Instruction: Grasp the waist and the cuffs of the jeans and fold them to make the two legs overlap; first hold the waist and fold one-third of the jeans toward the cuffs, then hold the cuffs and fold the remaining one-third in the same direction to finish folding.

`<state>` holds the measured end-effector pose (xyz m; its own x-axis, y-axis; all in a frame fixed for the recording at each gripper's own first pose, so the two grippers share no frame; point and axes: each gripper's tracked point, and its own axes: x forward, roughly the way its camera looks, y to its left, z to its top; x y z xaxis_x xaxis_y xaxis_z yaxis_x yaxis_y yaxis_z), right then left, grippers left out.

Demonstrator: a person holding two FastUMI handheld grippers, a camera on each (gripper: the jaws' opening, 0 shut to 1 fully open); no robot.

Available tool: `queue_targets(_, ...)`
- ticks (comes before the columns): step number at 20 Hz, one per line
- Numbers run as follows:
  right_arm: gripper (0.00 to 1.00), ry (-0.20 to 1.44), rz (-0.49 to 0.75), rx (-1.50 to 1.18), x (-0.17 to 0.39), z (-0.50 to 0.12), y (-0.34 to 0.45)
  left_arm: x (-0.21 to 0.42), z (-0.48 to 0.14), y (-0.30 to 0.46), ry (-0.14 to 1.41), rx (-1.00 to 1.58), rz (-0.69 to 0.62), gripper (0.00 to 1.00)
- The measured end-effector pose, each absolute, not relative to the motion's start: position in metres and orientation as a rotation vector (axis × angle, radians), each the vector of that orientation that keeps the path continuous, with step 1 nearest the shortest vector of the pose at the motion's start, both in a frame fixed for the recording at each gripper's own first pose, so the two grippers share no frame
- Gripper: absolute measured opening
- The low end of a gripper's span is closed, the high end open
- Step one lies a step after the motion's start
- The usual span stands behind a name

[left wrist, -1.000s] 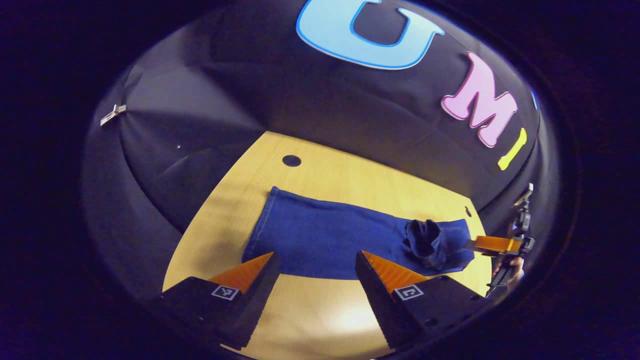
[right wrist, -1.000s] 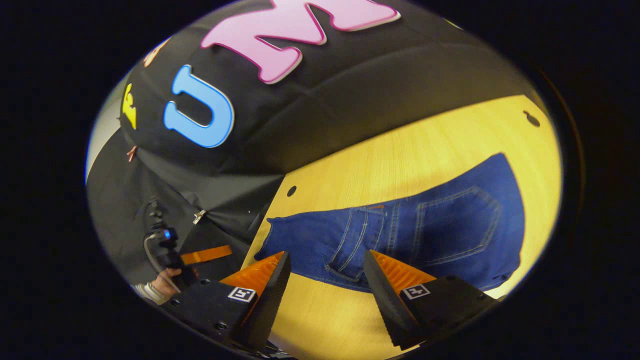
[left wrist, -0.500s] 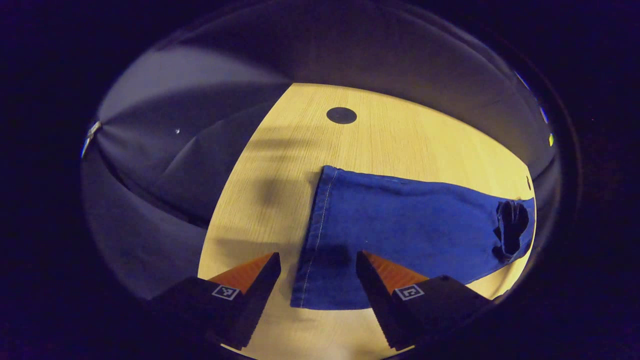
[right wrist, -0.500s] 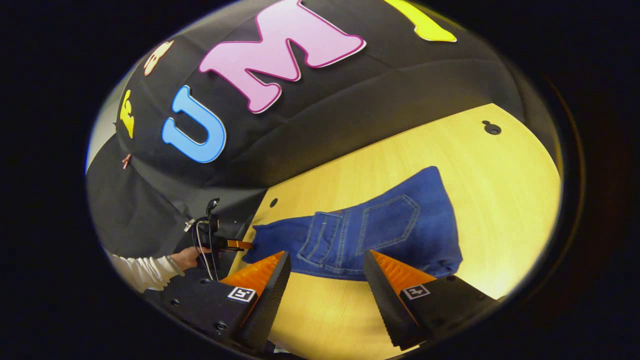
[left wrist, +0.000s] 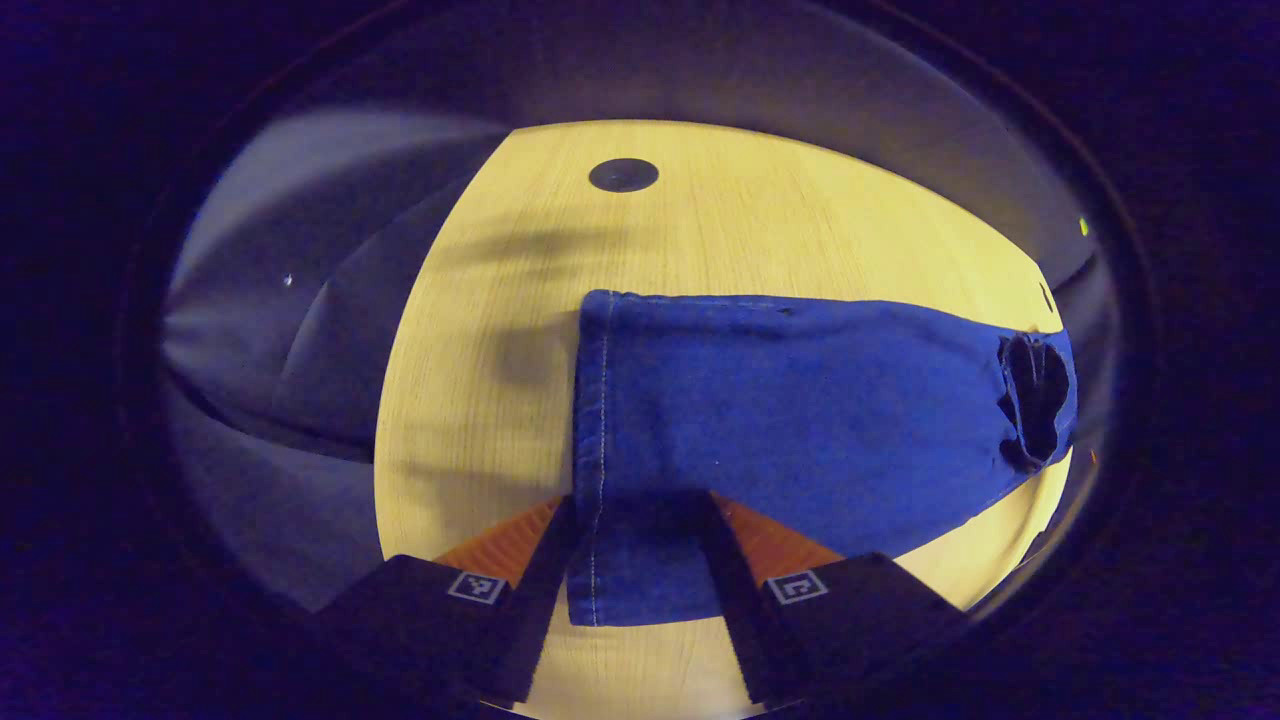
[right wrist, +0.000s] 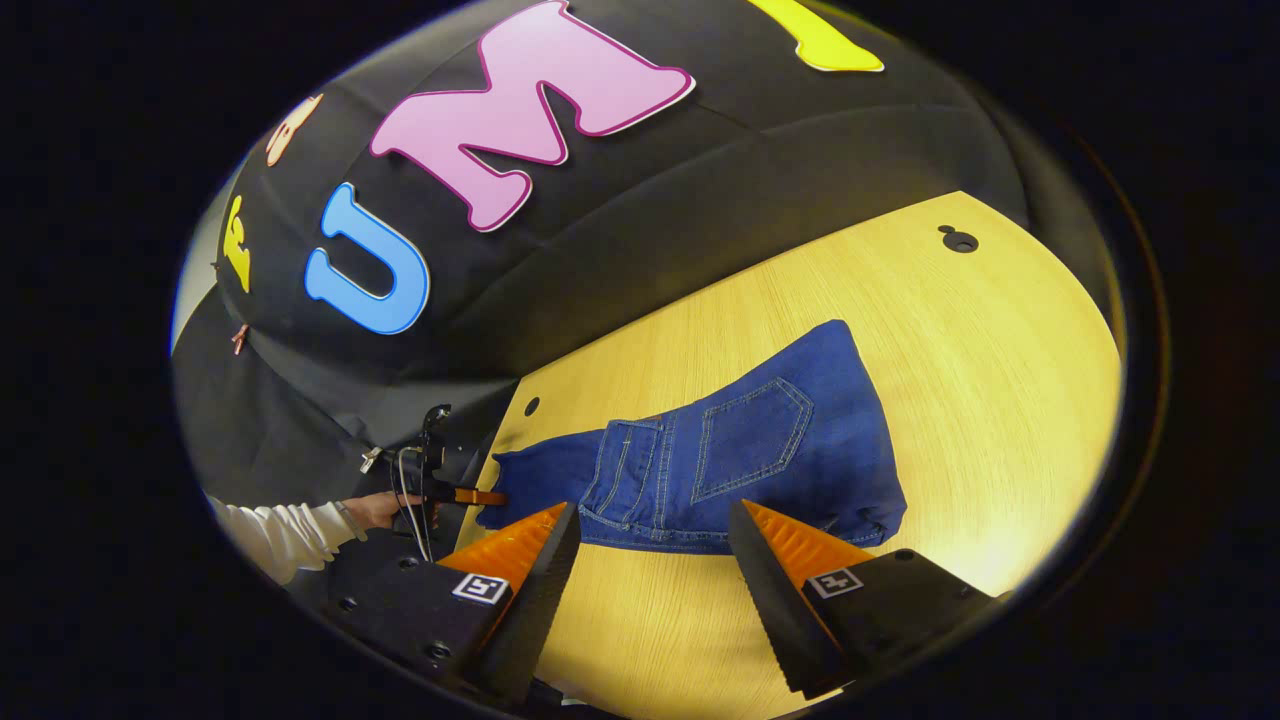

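- Nearest in the left gripper view, the left gripper [left wrist: 628, 560], black with orange ribbed fingers, has the cuff corner of the dark blue denim jeans [left wrist: 800, 410] lying between its jaws. The fingers flank the cloth closely, but I cannot tell whether they already press on it.
- In the right gripper view, the right gripper [right wrist: 648, 560] of the same make hangs with jaws wide apart above the pale wooden table [right wrist: 1000, 380], empty, just short of the near edge of the jeans [right wrist: 740, 470].
- The jeans lie flat on the table with the legs already overlapped. The waist end appears folded over, as the back pocket and seam stitching face up on top.
- By my judgement the cuff-side fold is in hand. The next move calls for a firm pinch through both hem layers, then a lift and carry of the cuffs over the pocket part, with the right gripper likely helping to hold or take the other corner.
- The denim looks thick and matte, with pale stitching along the straight hem; it should crease stiffly rather than drape.
- Farther off, a hand in a white sleeve [right wrist: 380, 510] holds the left gripper at the cuff end.
- Dark round holes [left wrist: 623, 175] mark the table's far corners.
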<state>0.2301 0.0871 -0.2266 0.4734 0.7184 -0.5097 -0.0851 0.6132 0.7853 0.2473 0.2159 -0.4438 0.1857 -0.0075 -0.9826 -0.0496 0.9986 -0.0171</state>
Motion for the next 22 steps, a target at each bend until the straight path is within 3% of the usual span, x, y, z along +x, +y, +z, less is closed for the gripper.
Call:
queue_targets(3,0.92,0.967,0.558,0.775,0.231,-0.227,0.087,0.252,-0.444,0.206,1.395,-0.034,0.024,0.2)
queue_targets(7,0.92,0.967,0.561,0.776,0.233,-0.224,0.087,0.255,-0.438,0.204,1.381,-0.075,0.023,0.09)
queue_targets(11,0.92,0.939,0.546,0.786,0.243,-0.215,0.077,0.262,-0.405,0.178,1.314,-0.104,-0.048,0.06)
queue_targets(22,0.92,0.881,0.55,0.773,0.244,-0.194,0.05,0.309,-0.212,-0.036,0.958,-0.193,-0.478,0.06)
